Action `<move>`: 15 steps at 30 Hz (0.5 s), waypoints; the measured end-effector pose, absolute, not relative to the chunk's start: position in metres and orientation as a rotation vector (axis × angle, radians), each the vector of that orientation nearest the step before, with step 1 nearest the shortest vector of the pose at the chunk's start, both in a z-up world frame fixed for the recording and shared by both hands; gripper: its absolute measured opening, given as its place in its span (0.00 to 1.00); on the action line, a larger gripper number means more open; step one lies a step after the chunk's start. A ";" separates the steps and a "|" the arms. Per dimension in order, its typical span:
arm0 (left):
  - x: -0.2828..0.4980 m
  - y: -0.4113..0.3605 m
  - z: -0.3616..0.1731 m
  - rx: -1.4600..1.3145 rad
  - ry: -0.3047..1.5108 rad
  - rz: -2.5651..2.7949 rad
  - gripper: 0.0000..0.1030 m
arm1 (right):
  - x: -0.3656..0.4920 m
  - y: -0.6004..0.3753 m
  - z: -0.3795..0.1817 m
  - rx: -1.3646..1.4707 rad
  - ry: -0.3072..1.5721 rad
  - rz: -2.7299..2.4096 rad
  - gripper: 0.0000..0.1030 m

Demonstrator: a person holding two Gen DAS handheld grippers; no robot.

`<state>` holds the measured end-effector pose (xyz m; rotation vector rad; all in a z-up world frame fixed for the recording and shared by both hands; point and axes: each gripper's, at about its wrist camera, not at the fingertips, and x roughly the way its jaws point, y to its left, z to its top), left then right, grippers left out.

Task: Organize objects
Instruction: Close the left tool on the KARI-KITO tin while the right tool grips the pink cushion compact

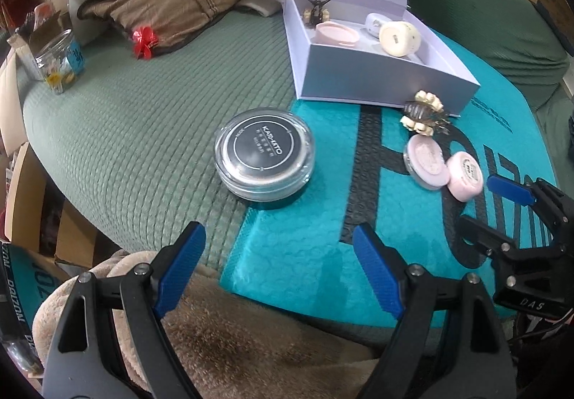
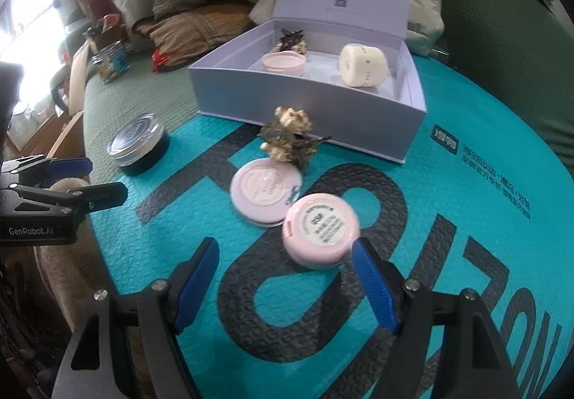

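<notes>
A round clear compact with a black lid (image 1: 264, 158) (image 2: 138, 142) lies on the green quilt just beyond my left gripper (image 1: 280, 241), which is open and empty. Two pink compacts (image 2: 320, 231) (image 2: 264, 196) (image 1: 465, 176) (image 1: 426, 162) lie on the teal mailer. The nearer one sits just ahead of my right gripper (image 2: 285, 257), open, with its right pad close beside the compact. A beaded hair claw (image 2: 288, 137) (image 1: 423, 113) rests in front of the open lavender box (image 2: 308, 101) (image 1: 376, 76). The box holds a pink lid, a cream cylinder (image 2: 362, 66) and another claw clip.
A glass jar (image 1: 59, 58) stands at the far left of the quilt beside a red bow (image 1: 145, 40). Pillows and bedding pile up behind the box. A beige fleece (image 1: 222, 334) lies under my left gripper. Cardboard boxes sit beyond the bed's left edge.
</notes>
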<state>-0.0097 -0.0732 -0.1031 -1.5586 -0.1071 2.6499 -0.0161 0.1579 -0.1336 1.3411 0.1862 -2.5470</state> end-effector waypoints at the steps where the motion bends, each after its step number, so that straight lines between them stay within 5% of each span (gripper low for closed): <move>1: -0.011 -0.074 -0.104 -1.558 -0.106 2.650 0.81 | -0.018 0.160 -0.135 1.350 0.180 -2.552 0.75; 15: -0.044 -0.080 -0.123 -1.623 -0.162 2.597 0.81 | -0.040 0.178 -0.151 1.431 0.094 -2.559 0.75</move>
